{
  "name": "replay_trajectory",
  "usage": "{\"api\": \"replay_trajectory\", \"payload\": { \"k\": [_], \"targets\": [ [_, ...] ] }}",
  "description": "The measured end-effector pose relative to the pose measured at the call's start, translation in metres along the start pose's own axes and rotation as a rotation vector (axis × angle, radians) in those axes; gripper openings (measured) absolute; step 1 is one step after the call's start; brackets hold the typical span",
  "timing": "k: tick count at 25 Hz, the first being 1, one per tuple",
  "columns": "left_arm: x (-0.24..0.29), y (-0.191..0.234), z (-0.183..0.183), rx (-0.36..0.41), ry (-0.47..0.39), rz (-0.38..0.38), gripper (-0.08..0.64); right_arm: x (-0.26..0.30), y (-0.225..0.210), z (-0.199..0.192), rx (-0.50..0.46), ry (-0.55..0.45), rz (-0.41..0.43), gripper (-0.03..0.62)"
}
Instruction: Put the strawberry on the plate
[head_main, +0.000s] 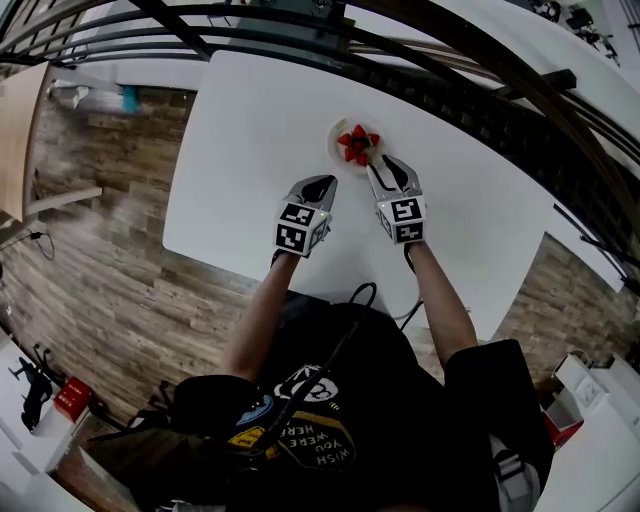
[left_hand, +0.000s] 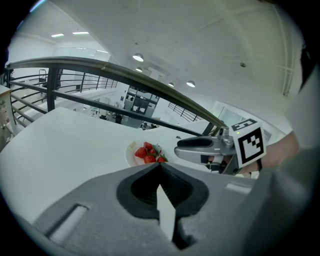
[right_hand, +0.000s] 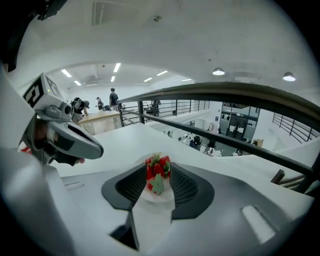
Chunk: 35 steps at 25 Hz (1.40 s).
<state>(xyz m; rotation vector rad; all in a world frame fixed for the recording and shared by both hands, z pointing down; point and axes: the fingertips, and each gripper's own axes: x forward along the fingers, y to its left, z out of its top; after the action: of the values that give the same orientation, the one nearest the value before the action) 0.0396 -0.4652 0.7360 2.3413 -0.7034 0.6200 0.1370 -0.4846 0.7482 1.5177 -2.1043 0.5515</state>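
The strawberry (head_main: 357, 145) is lying on the plate (head_main: 335, 152), far on the table (head_main: 250, 130). The right gripper (head_main: 385, 172) is hovering at the plate's near right, its jaws gaping wide and framing the berry without pressing on it. The left gripper (head_main: 322, 188) is hanging at the plate's near left, its jaws closing on nothing.

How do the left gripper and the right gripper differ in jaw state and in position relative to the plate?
The left gripper has its jaws together at the tips, while the right gripper has them apart, framing the strawberries. The right gripper's tips are close beside the plate; the left gripper sits farther back from it. Both point toward the plate over the white table and hold nothing.
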Motion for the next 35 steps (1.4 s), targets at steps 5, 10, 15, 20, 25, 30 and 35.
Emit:
{"api": "replay_trajectory", "payload": {
  "k": [5, 10, 15, 20, 25, 30, 35],
  "targets": [
    [-0.017, -0.026, 0.018, 0.043, -0.051, 0.0, 0.005, -0.051, 0.004, 0.032, 0.033, -0.112, -0.056, 0.093],
    [-0.043, -0.063, 0.034, 0.091, -0.113, -0.004, 0.005, -0.107, 0.017, 0.058, 0.112, -0.188, -0.072, 0.044],
    [-0.075, -0.103, 0.04, 0.093, -0.165, -0.011, 0.005, -0.154, 0.03, 0.065, 0.084, -0.258, -0.07, 0.011],
    [-0.108, -0.135, 0.045, 0.133, -0.224, 0.022, 0.005, -0.201, 0.048, 0.075, 0.082, -0.279, -0.054, 0.005],
    [-0.141, -0.167, 0.035, 0.12, -0.265, 0.063, 0.005, -0.249, 0.064, 0.072, 0.104, -0.312, -0.051, 0.003],
    [-0.162, -0.192, 0.037, 0.141, -0.314, 0.082, 0.005, -0.28, 0.072, 0.064, 0.079, -0.336, -0.031, 0.003],
    [-0.17, -0.2, 0.039, 0.162, -0.332, 0.095, 0.005, -0.295, 0.074, 0.05, 0.09, -0.333, -0.026, 0.003]
  ]
}}
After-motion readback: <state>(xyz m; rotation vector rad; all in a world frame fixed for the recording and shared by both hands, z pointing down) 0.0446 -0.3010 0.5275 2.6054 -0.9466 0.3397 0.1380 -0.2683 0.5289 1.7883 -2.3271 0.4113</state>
